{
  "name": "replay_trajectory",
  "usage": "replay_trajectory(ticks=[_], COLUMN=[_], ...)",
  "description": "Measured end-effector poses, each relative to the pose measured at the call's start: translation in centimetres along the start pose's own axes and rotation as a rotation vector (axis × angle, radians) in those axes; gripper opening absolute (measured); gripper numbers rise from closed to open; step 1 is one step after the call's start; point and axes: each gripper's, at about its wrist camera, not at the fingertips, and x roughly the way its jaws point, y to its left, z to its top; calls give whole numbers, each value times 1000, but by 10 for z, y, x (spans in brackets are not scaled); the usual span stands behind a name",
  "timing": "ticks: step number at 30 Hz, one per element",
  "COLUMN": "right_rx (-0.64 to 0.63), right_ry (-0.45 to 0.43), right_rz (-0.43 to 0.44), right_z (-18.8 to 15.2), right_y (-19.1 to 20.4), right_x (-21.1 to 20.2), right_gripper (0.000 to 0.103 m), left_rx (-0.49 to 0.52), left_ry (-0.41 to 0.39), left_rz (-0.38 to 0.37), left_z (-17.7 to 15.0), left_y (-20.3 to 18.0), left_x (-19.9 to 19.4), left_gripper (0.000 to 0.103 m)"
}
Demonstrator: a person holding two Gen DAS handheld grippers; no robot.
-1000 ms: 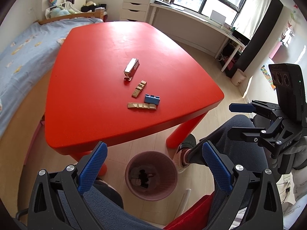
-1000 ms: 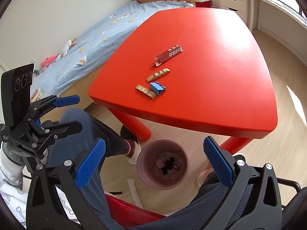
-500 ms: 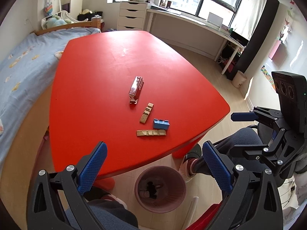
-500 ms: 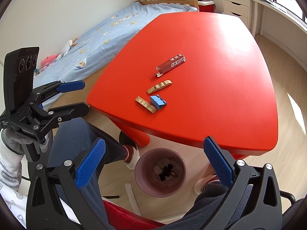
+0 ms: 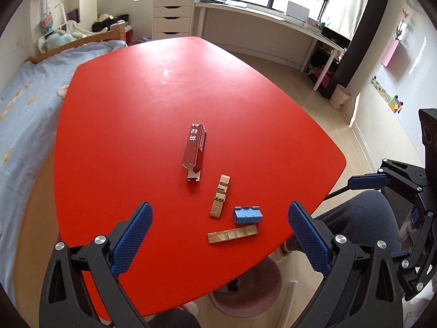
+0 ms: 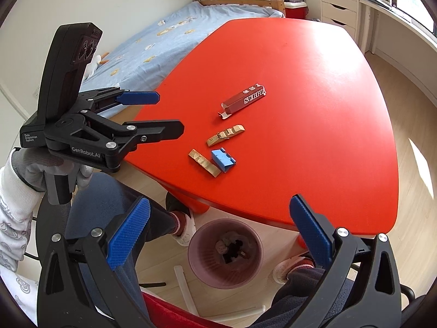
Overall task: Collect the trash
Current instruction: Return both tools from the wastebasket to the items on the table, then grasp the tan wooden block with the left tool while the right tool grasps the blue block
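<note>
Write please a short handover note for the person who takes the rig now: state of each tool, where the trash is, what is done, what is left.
Left tool: open, empty, above the near part of the red table.
Right tool: open, empty, off the table edge, above the pink bin.
On the table, near the front edge: red carton, open at one end; two gold wrappers; a small blue box beside them.
The bin stands on the floor under the table's front edge.
Done: some trash already lies in the bin.
Left: all four pieces on the table, none gripped yet.
</note>
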Motion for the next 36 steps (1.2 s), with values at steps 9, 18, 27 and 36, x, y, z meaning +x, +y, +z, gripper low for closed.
replay_trajectory(ticks=[9,18,27,36], right_rx=[10,37,44,52], right_ry=[24,38,54,55], right_rz=[1,-2,4,-1], right_z=[9,13,17,23], right_y=[-2,-3,-1,-3], right_x=[20,40,54,59], right_gripper=[100,100,100,100], left_rx=[18,9,3,7], left_ry=[71,114,152,151], left_rz=[5,24,42,79], left_z=[12,15,11,11], left_y=[5,7,5,4], left_x=[40,65,78,79], left_gripper=[95,94,70,58])
